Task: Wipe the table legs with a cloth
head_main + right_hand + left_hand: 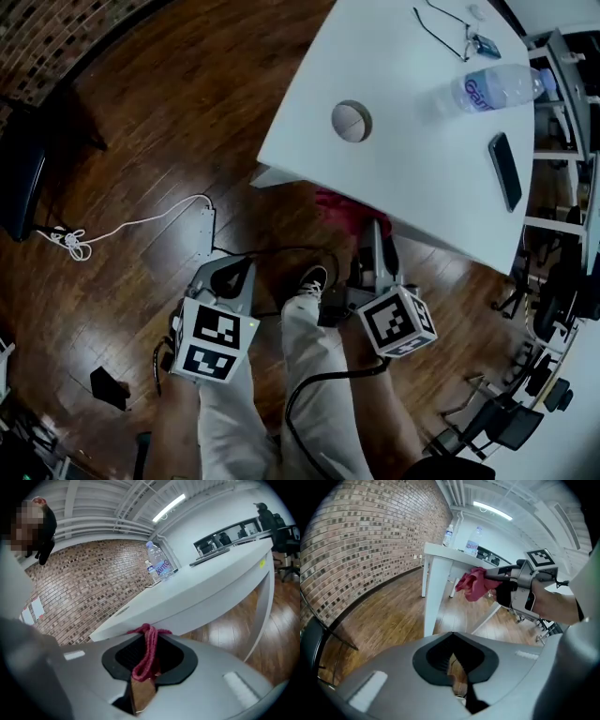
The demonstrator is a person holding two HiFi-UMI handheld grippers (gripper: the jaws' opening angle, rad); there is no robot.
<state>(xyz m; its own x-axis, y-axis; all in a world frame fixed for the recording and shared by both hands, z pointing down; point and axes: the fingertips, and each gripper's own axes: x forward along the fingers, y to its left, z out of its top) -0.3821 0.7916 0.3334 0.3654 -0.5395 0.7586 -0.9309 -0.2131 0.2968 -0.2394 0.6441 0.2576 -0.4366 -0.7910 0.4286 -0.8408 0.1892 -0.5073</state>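
Observation:
A crumpled red cloth hangs just under the near edge of the white table. My right gripper is shut on the cloth, which runs as a twisted strand between the jaws of the right gripper. In the left gripper view the cloth is held in the air beside the white table leg, apart from it. My left gripper sits lower left over the wooden floor. The left gripper shows its jaws together with nothing in them.
On the tabletop lie a water bottle, a black phone, glasses and a round grommet. A power strip with a white cable lies on the floor. A dark chair stands left; office chairs stand right. The person's shoe is between the grippers.

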